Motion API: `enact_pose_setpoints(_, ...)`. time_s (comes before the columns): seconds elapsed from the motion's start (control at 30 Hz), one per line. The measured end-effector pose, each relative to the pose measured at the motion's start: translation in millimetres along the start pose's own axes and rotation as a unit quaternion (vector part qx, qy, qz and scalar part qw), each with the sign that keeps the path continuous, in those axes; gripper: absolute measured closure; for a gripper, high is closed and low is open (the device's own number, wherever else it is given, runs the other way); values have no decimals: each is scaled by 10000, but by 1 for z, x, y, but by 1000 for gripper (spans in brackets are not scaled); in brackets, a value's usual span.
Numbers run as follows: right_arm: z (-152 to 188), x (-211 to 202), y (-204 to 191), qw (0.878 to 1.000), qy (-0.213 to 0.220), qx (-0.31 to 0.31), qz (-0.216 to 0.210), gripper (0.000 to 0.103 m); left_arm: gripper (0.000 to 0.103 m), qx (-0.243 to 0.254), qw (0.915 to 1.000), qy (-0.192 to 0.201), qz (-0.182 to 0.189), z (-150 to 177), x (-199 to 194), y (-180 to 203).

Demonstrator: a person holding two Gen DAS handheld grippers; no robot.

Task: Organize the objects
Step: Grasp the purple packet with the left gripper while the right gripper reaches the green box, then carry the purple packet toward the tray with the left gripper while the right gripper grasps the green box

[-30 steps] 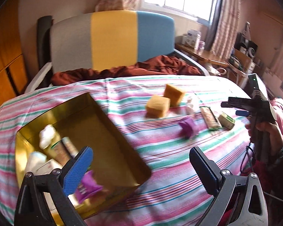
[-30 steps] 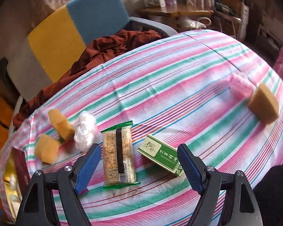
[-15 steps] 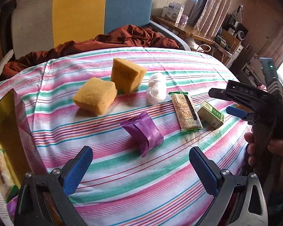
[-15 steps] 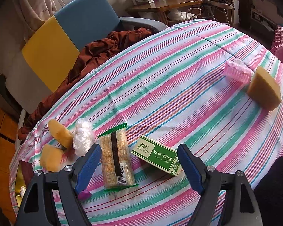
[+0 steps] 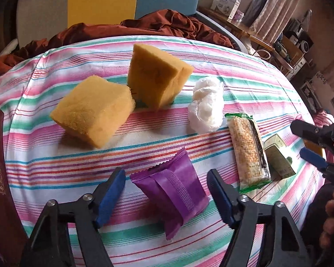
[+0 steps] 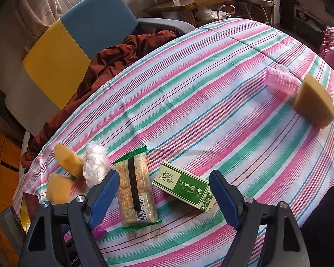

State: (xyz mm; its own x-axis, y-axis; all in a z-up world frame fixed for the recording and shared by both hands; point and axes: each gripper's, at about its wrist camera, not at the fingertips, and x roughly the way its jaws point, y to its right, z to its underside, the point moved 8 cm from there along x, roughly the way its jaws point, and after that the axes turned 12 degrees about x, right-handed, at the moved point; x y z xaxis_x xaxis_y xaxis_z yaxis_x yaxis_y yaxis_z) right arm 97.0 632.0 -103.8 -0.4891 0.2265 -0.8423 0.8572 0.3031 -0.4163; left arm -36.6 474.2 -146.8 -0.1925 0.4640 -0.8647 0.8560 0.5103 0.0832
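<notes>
Left gripper (image 5: pixel 165 185): spread wide, gripping nothing, blue pads either side of the purple packet (image 5: pixel 173 192) with a gap at each pad. Packet flat on the striped cloth (image 5: pixel 55 155), seam up, serrated ends at 12 and 6 o'clock. At 11 o'clock from it, two yellow sponges (image 5: pixel 93 113) touching corner to corner, the farther one tipped up on edge. At 1 o'clock, a crumpled white bag (image 5: pixel 206 106). At 3 o'clock, the cereal bar (image 5: pixel 248 150) in clear wrap with green ends, and just beside that the green box (image 5: pixel 278 158). Dark red box wall (image 5: pixel 0 178) at the 9 o'clock edge. Right gripper (image 5: pixel 311 143) in at 3 o'clock, near the green box.

Right gripper, own view: likewise spread wide and holding nothing, hovering over cereal bar (image 6: pixel 134 189) and green box (image 6: pixel 183 185); bar next to the left pad, box nearer the right pad, neither touched. At 10 o'clock, white bag (image 6: pixel 94 163) and the two sponges. Corner of purple packet (image 6: pixel 99 232) peeking below the left finger. Far off at 2 o'clock, a pink roller (image 6: pixel 280 81) touching a third sponge (image 6: pixel 314 104). Rust blanket (image 6: pixel 113 60) beyond the cloth at 11 o'clock.
</notes>
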Motion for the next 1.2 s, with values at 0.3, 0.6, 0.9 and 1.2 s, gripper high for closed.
enact_pose_setpoints(0.3,-8,0,23,9986,73,491,158,19,62,526,9978,390,-122,28,-19,-7)
enact_pose_setpoints(0.6,10,18,27,9968,-354,217,689,15,62,878,9944,482,-327,48,-27,5)
enact_pose_setpoints(0.9,8,32,11,9973,-474,125,539,15,62,746,9954,544,-241,48,-23,3)
enact_pose_setpoints(1.2,4,39,15,9961,-455,189,728,15,62,655,9957,634,-147,48,-25,3)
